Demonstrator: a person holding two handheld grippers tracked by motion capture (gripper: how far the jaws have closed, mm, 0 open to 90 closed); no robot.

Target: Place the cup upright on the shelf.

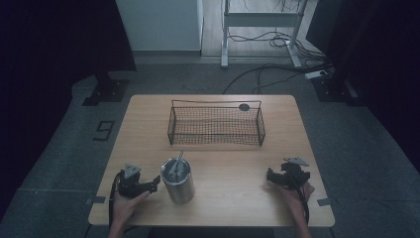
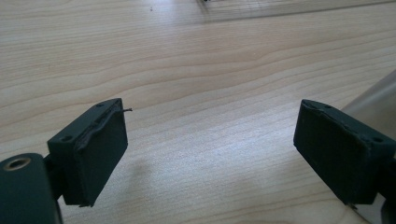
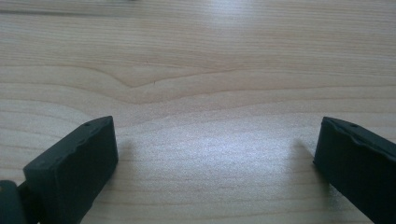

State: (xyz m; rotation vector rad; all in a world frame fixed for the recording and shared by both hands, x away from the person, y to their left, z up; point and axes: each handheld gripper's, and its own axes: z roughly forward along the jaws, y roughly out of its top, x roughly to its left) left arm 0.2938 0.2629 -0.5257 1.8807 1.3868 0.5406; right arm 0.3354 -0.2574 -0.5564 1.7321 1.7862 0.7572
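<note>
**Claws poised beside steel cup**

On the near left of the tabletop (image 1: 228,198), the left claw (image 1: 154,182) rests wide open and empty, just beside a steel cup (image 1: 179,184) holding a thin utensil. A wire basket (image 1: 216,125) waits farther back. At near right, the right claw (image 1: 271,176) gapes empty. A sound grasp likely means straddling the cup squarely before closing.

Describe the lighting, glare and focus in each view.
High view: dim, room edges nearly black, soft sheen on the steel cylindrical tumbler. Left gripper view: bright glare across the light wooden table, tumbler edge blurred. Right gripper view: similar glare, soft shadows beside the open jaws.
</note>
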